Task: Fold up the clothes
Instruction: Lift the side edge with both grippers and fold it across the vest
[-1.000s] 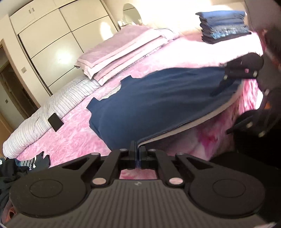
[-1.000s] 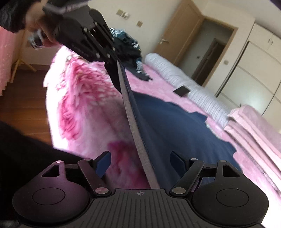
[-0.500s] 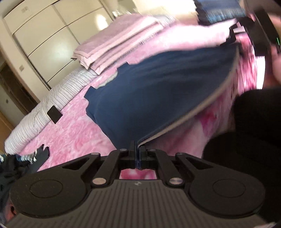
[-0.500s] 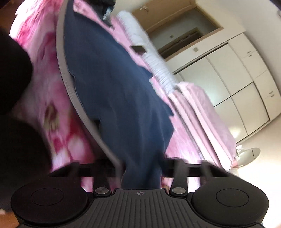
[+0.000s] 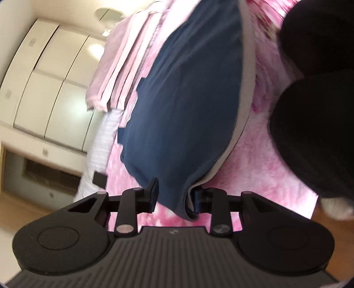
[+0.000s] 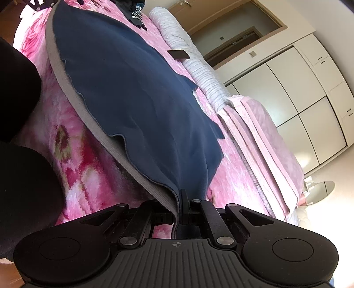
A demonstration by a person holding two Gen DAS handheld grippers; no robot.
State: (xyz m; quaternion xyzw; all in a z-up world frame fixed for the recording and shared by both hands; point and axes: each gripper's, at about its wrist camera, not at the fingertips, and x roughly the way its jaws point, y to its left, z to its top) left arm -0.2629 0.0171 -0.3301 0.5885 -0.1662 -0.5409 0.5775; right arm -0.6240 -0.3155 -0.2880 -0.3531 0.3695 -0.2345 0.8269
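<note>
Pink bed | your left hand-held gripper spread around navy garment | right hand-held gripper pinching its waistband

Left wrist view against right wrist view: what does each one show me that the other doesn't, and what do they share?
Only the left wrist view shows the left gripper, open, with the navy garment's corner lying loose between its fingers.

Only the right wrist view shows the right gripper shut on the garment's grey waistband, a doorway, and dark striped clothes at the far end of the bed.

Both show the garment spread on the pink blanket, the folded pink bedding, the striped pillow with a dark flat item on it, and the white wardrobe.
</note>
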